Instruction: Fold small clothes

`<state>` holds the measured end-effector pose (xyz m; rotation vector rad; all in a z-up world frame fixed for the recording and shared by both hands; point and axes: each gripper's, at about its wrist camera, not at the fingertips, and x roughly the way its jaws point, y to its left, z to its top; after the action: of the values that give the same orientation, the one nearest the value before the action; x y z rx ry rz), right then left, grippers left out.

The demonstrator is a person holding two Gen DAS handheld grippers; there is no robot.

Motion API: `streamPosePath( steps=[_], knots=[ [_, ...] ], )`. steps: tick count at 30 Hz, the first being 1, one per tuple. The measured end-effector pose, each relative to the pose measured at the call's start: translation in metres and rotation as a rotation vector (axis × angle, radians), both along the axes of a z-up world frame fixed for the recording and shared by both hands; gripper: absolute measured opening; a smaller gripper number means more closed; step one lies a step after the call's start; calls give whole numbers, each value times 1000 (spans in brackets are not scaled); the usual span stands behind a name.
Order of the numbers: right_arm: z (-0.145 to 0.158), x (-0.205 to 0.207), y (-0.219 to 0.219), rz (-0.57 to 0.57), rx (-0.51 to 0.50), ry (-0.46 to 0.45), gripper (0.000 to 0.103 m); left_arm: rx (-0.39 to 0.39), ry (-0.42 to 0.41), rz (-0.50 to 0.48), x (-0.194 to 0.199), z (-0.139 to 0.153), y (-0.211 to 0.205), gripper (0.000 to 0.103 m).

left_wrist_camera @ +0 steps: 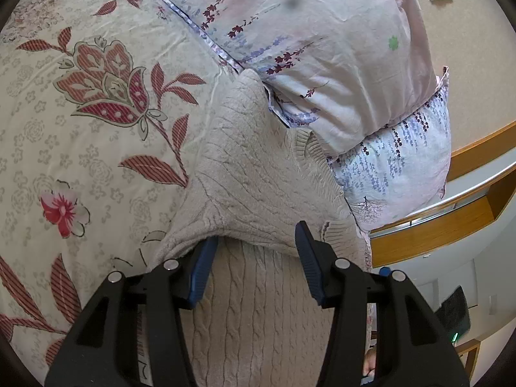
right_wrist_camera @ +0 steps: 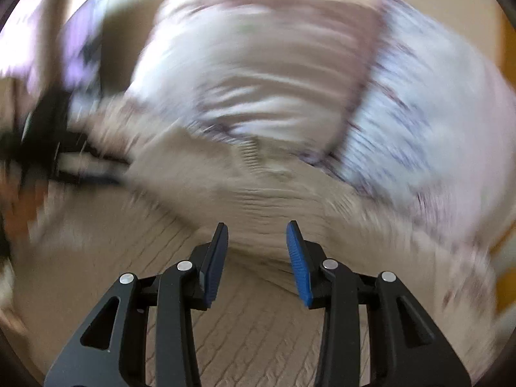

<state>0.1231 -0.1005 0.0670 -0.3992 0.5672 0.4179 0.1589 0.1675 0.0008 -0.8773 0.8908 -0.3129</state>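
A beige cable-knit sweater (left_wrist_camera: 254, 174) lies on the bed, its upper part folded over the lower part with the folded edge running across just in front of my left gripper (left_wrist_camera: 256, 235). The left gripper is open, its blue pads either side of the knit; the left pad's tip sits under the folded edge. In the right wrist view, which is heavily motion-blurred, my right gripper (right_wrist_camera: 257, 230) is open and empty just above the same sweater (right_wrist_camera: 251, 193). The other gripper shows as a dark blur (right_wrist_camera: 48, 148) at the left edge.
The bed has a floral cream sheet (left_wrist_camera: 80, 113). Pale floral pillows or bedding (left_wrist_camera: 322, 48) lie against the sweater's far side, also blurred in the right wrist view (right_wrist_camera: 290, 80). A wooden bed frame and ledge (left_wrist_camera: 467, 200) are at the right.
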Motion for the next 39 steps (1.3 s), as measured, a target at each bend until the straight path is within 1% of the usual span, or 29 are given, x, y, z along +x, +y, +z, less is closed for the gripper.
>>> streamPosePath(
  steps=[2,5,8,9,10,13,14,15,16,17,19,20,21,22,23,24,25,27,29,31,33,34,36,37,38,39],
  knots=[
    [-10,1,21,57,-88,5,40,-4,1,3,0,0,0,50],
    [-26,3,42,95,-205,29,40,-12,5,6,-1,-1,2,47],
    [-42,5,50,63,-304,-6,39,-20,9,7,-1,-2,4,45],
    [-44,6,49,48,-304,-9,33,-22,10,7,-2,-2,5,45],
    [-43,8,43,33,-273,2,9,-22,11,8,-2,-2,5,45],
    [-23,22,11,-16,-12,81,8,-19,11,8,-2,-1,5,45],
    [-14,25,-7,-57,99,97,8,-17,11,7,-2,-1,5,45],
    [-8,28,-21,-91,182,105,8,-17,11,7,-2,-1,5,45],
    [-1,31,-46,-148,309,117,8,-18,11,7,-2,-1,5,45],
    [0,33,-63,-191,391,123,8,-19,11,7,-2,-1,5,45],
    [2,33,-109,-324,575,142,8,-21,9,5,-3,-1,5,45],
    [-3,32,-137,-419,667,158,8,-20,9,5,-3,-1,5,45],
    [-10,33,-159,-501,723,178,8,-18,8,5,-3,-1,4,45],
    [-17,33,-177,-573,756,203,8,-15,8,4,-3,-1,4,45],
    [-29,34,-195,-639,783,248,8,-13,9,3,-3,-1,4,45],
    [-38,36,-205,-661,810,295,8,-11,9,2,-3,-1,3,45],
    [-51,38,-215,-677,852,367,9,-11,10,2,-2,-1,3,45],
    [-65,39,-223,-688,909,442,14,-11,11,2,-2,0,2,46],
    [-72,38,-228,-682,964,478,33,-13,12,2,-2,0,2,46],
    [-77,42,-233,-675,1027,495,36,-13,13,1,-2,0,2,46],
    [-79,43,-235,-682,1042,493,36,-19,17,-1,-1,0,2,46],
    [-79,44,-236,-686,1041,483,35,-22,19,0,-2,-1,2,46],
    [-75,49,-234,-683,987,450,6,-43,35,-2,0,-1,3,46],
    [-70,52,-232,-665,969,424,7,-53,42,-2,1,-2,4,46],
    [-55,46,-228,-621,968,343,7,-66,48,-2,1,-2,6,46],
    [-44,40,-229,-592,966,292,7,-72,50,-1,1,-3,7,46]
  ],
)
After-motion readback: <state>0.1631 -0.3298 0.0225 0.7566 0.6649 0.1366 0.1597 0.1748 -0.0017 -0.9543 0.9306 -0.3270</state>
